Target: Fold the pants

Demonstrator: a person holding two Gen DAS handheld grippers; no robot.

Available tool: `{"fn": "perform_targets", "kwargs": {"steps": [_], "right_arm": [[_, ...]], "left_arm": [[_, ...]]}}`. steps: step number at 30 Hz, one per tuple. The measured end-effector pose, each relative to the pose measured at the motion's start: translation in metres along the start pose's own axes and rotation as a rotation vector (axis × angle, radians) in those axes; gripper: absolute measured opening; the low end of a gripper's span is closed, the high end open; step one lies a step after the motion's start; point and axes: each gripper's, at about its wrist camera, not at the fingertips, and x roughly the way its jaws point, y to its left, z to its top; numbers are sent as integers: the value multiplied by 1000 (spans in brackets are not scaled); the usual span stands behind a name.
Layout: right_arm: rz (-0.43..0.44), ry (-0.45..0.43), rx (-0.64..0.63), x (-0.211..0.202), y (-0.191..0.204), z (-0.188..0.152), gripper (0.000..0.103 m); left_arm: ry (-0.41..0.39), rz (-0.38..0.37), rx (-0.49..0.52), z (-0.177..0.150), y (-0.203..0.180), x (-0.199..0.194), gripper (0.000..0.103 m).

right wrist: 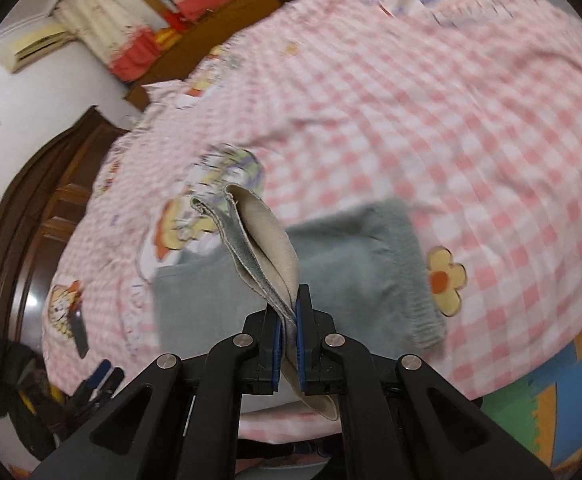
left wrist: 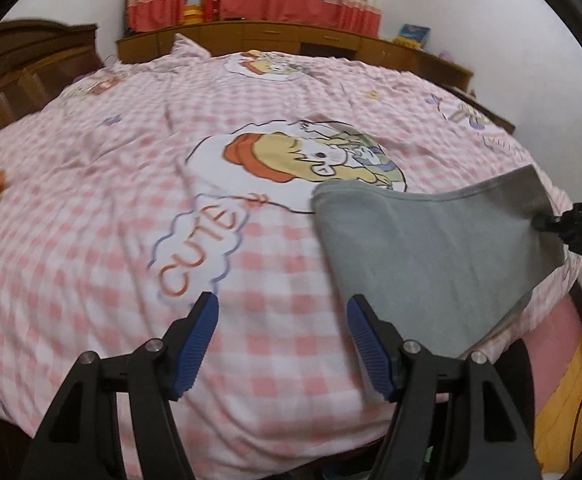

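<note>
Your right gripper point(right wrist: 287, 344) has its fingers pinched on a layered edge of the pants point(right wrist: 331, 280), grey outside and pale lining showing where the fabric stands up between the blue pads point(right wrist: 300, 344). The rest of the pants lies flat on the bed point(right wrist: 431, 128), near its edge and on the right side as your left camera sees it, just beside the cartoon print point(left wrist: 311, 160). Holding that edge lifted looks like the way to carry one part over another for a fold. Your left gripper point(left wrist: 283, 344) hovers with its fingers wide apart and holding nothing, low over the checked cover, its right finger point(left wrist: 367, 344) at the pants' near-left edge. From there it looks placed to take that side, so both ends travel together and the fold stays even.
</note>
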Motion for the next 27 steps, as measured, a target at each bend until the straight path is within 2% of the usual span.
{"fn": "perform_targets", "kwargs": {"steps": [5,9,13,18,19,20,23,27], "right_arm": [[-43,20,24,25,-24,-3,6],[-67,48,23,44,-37,-3,7],[-38,85,22,53,-45,0,8],[-59,89,-35,34,-36,2,20],[-80,73,-52,30,-33,3,32],[-106,47,-78,25,-29,5,40],[-188,18,-152,26,-19,11,45],[-268,32,-229,49,-17,20,49]], "left_arm": [[25,-13,42,10,-18,22,71],[64,-50,20,16,-21,44,71],[111,-84,21,22,-21,64,71],[124,-88,13,39,-15,80,71],[125,-93,8,42,-13,81,71],[126,-94,3,46,-13,85,71],[127,-82,6,55,-13,93,71],[137,-73,-5,64,-13,106,71]]}}
